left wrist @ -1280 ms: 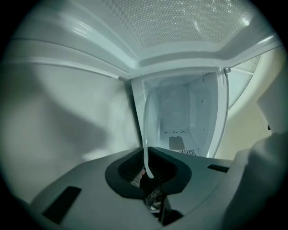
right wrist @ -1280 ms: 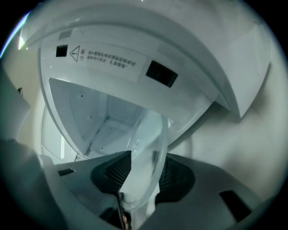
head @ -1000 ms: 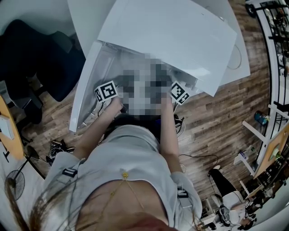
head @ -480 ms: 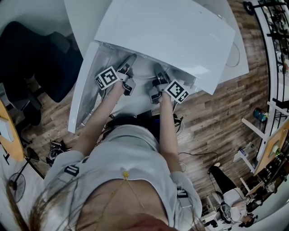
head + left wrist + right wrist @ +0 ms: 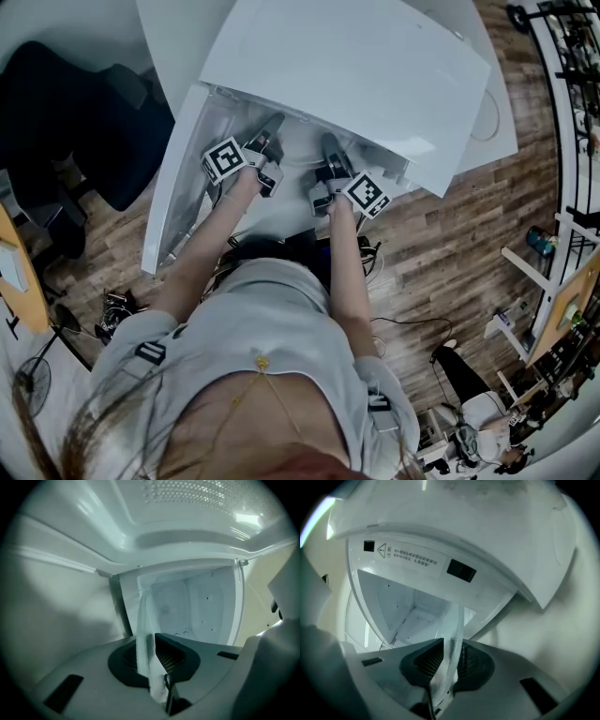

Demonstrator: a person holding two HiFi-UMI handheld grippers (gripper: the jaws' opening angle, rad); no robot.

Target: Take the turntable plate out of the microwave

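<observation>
The glass turntable plate (image 5: 144, 634) stands edge-on between the pads in both gripper views, inside the white microwave (image 5: 356, 75). My left gripper (image 5: 152, 660) has just been closing and is now shut on the plate's left rim. My right gripper (image 5: 447, 660) has closed a little further on the opposite rim of the plate (image 5: 453, 630). In the head view the left gripper (image 5: 272, 127) and right gripper (image 5: 330, 148) both reach into the oven's opening side by side. Most of the plate is hidden there under the oven's top.
The microwave door (image 5: 173, 197) hangs open at the left of the opening. The cavity's back wall (image 5: 187, 606) lies close ahead of the jaws. A dark chair (image 5: 84, 122) stands at the left, and wooden floor (image 5: 450, 253) with cables lies at the right.
The left gripper has moved further into the microwave opening. The right gripper has stayed where it was.
</observation>
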